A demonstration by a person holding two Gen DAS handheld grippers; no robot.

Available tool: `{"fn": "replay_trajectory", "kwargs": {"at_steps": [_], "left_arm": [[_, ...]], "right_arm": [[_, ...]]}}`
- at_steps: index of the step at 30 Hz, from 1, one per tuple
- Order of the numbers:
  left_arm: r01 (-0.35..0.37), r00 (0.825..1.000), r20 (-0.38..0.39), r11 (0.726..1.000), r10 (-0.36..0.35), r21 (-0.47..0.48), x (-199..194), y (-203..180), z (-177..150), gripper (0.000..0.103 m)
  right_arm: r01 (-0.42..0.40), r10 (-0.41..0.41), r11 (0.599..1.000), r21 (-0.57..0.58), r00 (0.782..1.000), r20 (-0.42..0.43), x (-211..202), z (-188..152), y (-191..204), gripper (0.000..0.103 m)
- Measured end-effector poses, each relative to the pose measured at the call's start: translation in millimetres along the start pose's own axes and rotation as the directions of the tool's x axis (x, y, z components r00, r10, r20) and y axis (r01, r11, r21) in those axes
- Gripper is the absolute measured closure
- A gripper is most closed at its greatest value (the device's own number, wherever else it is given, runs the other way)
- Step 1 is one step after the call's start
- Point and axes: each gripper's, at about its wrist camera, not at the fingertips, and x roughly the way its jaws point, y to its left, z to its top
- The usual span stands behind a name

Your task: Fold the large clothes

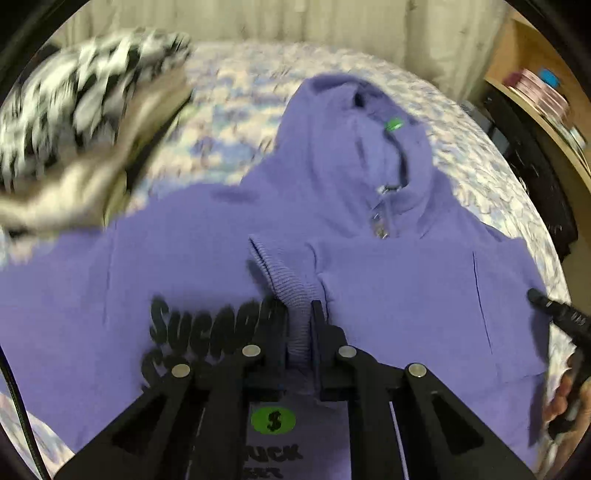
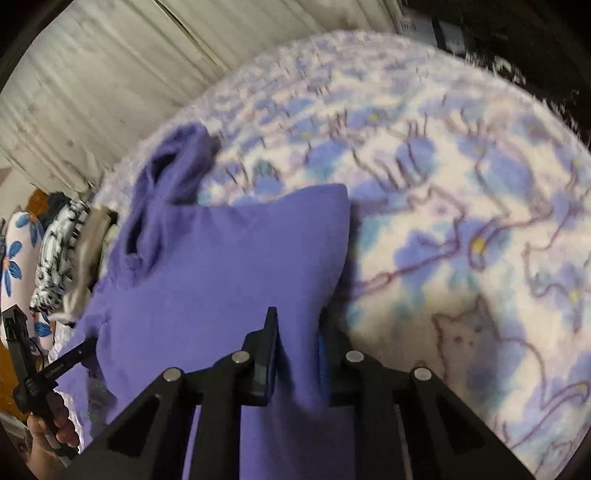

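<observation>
The hoodie (image 1: pixel 388 280) is soft matt purple fleece with a ribbed knit cuff (image 1: pixel 284 280); the blanket (image 2: pixel 461 229) looks fuzzy, the grippers' (image 1: pixel 299 325) plastic matt black.

I see a floral blanket (image 2: pixel 461 206) covering the bed, a checkered cloth (image 1: pixel 74 107) at its far-left edge, pale curtains (image 1: pixel 258 22) behind.

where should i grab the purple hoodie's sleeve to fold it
By the ribbed cuff, coming from the hem side over the chest print. The cuff lies on top of the hoodie, thicker than the flat body, so it pinches cleanly; the left claw is shut on it.
</observation>
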Motion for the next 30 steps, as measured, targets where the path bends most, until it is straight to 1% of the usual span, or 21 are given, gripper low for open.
{"fn": "replay_trajectory", "kwargs": {"at_steps": [1,2,4,6,7,9,11,13,14,15,16,19,22,26,30], "left_arm": [[-0.006,1.0,0.014,1.0,0.006,0.013,0,-3,2,0.095],[-0.011,1.0,0.02,1.0,0.01,0.015,2,-3,3,0.095],[-0.037,0.999,-0.004,0.999,0.037,0.012,14,-2,3,0.094],[-0.099,0.994,-0.054,0.995,0.099,0.017,33,3,-2,0.092],[-0.094,0.994,-0.051,0.995,0.095,0.011,36,6,-3,0.09],[-0.093,0.995,-0.04,0.996,0.093,0.005,30,9,-6,0.087],[-0.092,0.995,-0.043,0.996,0.092,-0.002,22,11,-6,0.085],[-0.101,0.994,-0.042,0.995,0.101,0.0,12,13,-5,0.083],[-0.114,0.993,-0.025,0.993,0.114,-0.005,2,16,-6,0.082],[-0.121,0.993,-0.012,0.993,0.121,-0.009,-4,17,-7,0.079],[-0.121,0.993,0.003,0.993,0.121,-0.013,-12,17,-8,0.079],[-0.083,0.994,0.065,0.997,0.083,-0.001,-40,10,-15,0.079],[-0.048,0.995,0.084,0.998,0.045,0.027,-54,-4,-24,0.078],[0.008,0.998,0.069,0.998,-0.012,0.059,-57,-33,-40,0.078],[0.013,0.997,0.07,0.996,-0.019,0.09,-47,-55,-50,0.078]], "right_arm": [[0.005,-0.005,1.0,0.011,1.0,0.025,-4,-1,-1,0.087],[0.018,-0.018,1.0,0.017,0.999,0.032,-2,-1,-2,0.087],[0.048,-0.048,0.999,0.026,0.999,0.004,11,-5,-7,0.087],[0.066,-0.064,0.997,0.035,0.997,-0.034,28,-10,-13,0.085],[0.065,-0.063,0.997,0.044,0.997,-0.035,28,-10,-14,0.084],[0.051,-0.048,0.996,0.073,0.998,-0.045,22,-7,-17,0.079],[0.048,-0.044,0.995,0.09,0.998,-0.048,10,-3,-19,0.077],[0.075,-0.073,0.995,0.063,0.997,-0.026,-7,-4,-16,0.077],[0.086,-0.085,0.995,0.049,0.996,-0.019,-14,-5,-14,0.077],[0.092,-0.092,0.995,0.027,0.996,-0.007,-26,-7,-10,0.077],[0.078,-0.078,0.997,0.015,0.997,0.004,-34,-10,-7,0.077],[0.039,-0.038,0.999,-0.033,0.999,0.03,-54,-22,12,0.076],[0.012,-0.01,0.997,-0.074,0.999,0.031,-58,-34,34,0.076],[-0.015,0.015,0.99,-0.138,1.0,-0.005,-42,-53,70,0.076],[-0.056,0.049,0.984,-0.171,0.998,-0.047,-20,-73,94,0.076]]}}
